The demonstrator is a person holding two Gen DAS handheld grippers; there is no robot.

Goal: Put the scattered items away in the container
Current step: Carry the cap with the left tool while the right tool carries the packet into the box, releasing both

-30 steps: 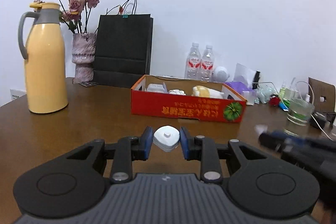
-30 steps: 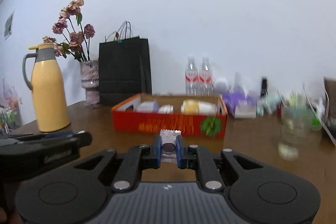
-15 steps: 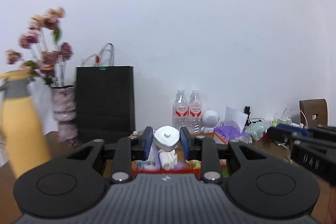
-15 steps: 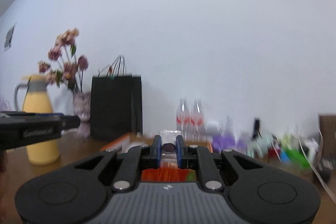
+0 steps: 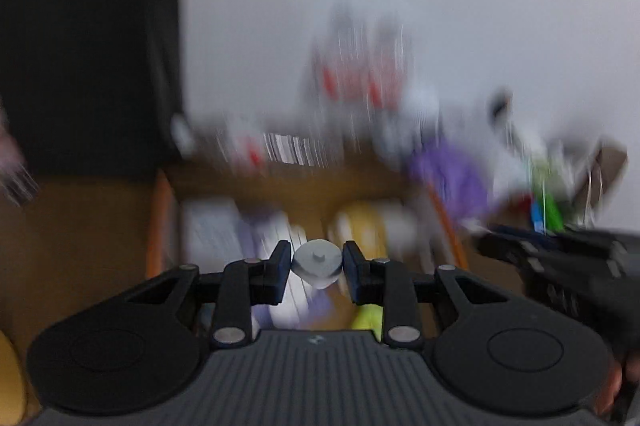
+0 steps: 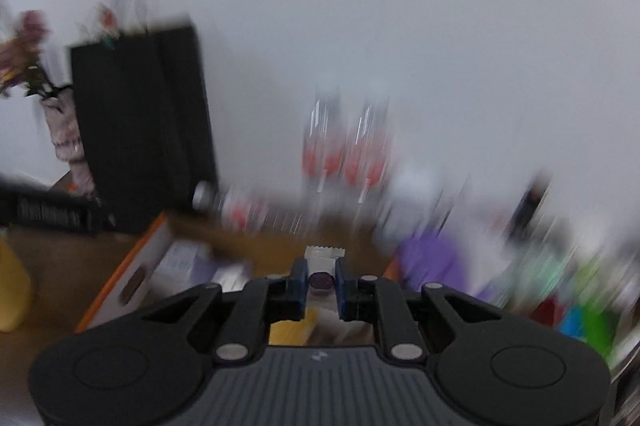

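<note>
- Left wrist view, heavily blurred: the left gripper (image 5: pixel 318 268) is closed on a small white rounded cap-like piece (image 5: pixel 317 262), pinched between its blue pads and held above the open cardboard box (image 5: pixel 160 226).
- Inside the box, under the gripper, lie smeared shapes — something white and lilac, and a yellow item (image 5: pixel 360 226); what they are cannot be told.
- The right gripper's dark body (image 5: pixel 560 258) shows at the right edge of this view, beside the box's right wall.
- Right wrist view, also blurred: the right gripper (image 6: pixel 321 286) is nearly closed, clamped on a small clear sachet (image 6: pixel 324 254) with a dark round thing inside — held over the box's interior (image 6: pixel 132 278).
- Along the far edge of the bench (image 6: pixel 48 250) stand a black paper bag (image 6: pixel 136 114), a vase of dried flowers (image 6: pixel 64 142) and two water bottles (image 6: pixel 344 146).
- A purple packet (image 6: pixel 428 258) sits just beyond the box's right end.
</note>
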